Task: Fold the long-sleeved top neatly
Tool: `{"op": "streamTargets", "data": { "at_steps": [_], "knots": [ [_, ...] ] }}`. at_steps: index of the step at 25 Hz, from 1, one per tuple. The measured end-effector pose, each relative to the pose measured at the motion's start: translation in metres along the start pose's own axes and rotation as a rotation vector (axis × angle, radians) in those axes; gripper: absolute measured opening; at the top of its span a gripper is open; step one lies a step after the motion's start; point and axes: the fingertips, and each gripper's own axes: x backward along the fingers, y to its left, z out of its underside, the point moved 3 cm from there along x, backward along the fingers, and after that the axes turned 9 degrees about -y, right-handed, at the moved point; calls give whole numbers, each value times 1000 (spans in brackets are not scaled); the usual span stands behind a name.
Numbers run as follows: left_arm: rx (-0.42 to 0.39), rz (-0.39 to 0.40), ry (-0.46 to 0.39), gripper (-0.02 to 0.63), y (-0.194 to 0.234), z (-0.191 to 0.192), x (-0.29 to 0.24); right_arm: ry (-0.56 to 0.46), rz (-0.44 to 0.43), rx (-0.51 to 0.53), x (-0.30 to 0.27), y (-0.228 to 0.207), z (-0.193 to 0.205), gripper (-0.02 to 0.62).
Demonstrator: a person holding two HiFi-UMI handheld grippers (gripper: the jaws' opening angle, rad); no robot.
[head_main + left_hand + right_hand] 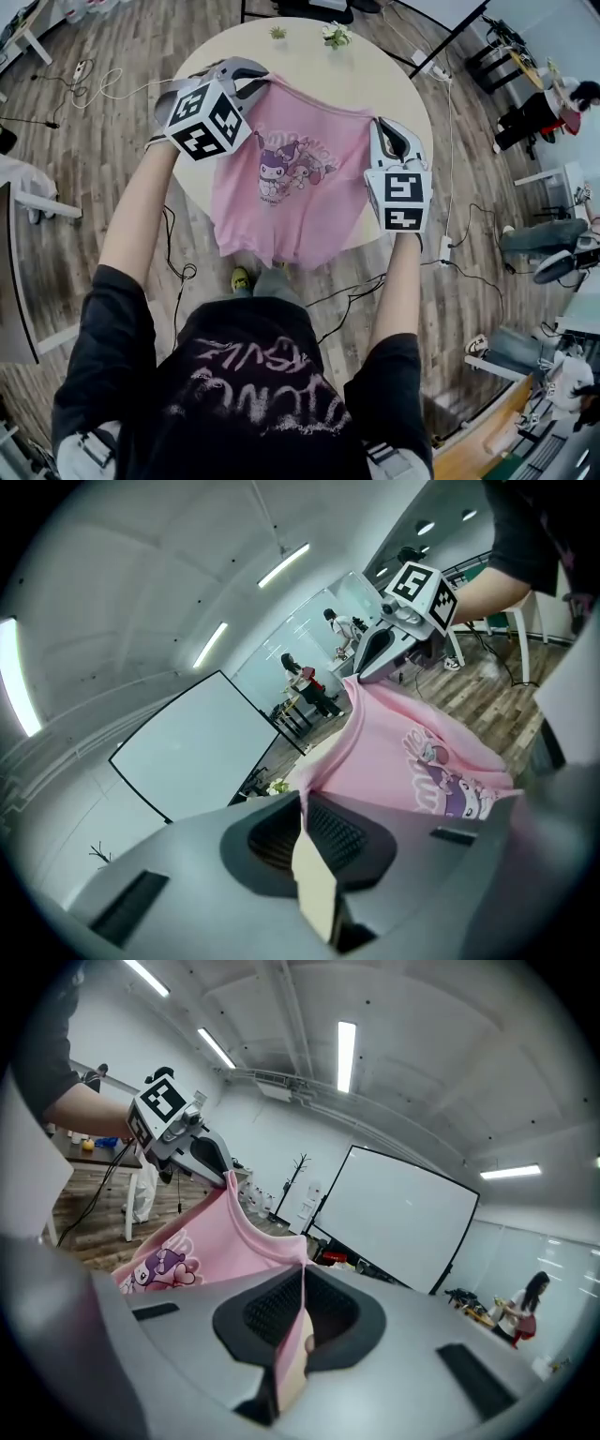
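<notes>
A pink long-sleeved top (295, 183) with a cartoon print hangs stretched between my two grippers above the round table (319, 66). Its lower part drapes over the table's near edge. My left gripper (251, 75) is shut on the top's upper left edge, and in the left gripper view the pink cloth (394, 752) runs out from between the jaws toward the other gripper (380, 653). My right gripper (386, 131) is shut on the upper right edge. The right gripper view shows the cloth (225, 1237) pinched in the same way, with the left gripper (202, 1162) at its far end.
Two small potted plants (336, 36) stand at the table's far edge. Cables (103, 84) trail over the wooden floor around the table. Chairs and desks (553, 253) stand at the right, where people sit. A whiteboard (403, 1227) stands behind.
</notes>
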Motion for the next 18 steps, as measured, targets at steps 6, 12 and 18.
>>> {"op": "streamTargets", "data": {
  "at_steps": [6,12,18],
  "knots": [
    [23,5,18,29,42,22,-74,25,-1,3,-72,-46,24,11],
    [93,41,90,29,58,74,-167,100,-29,-71,-161,-82,88,12],
    [161,110,212,32,32,149,-252,226,-131,-135,-234,-79,180,57]
  ]
}}
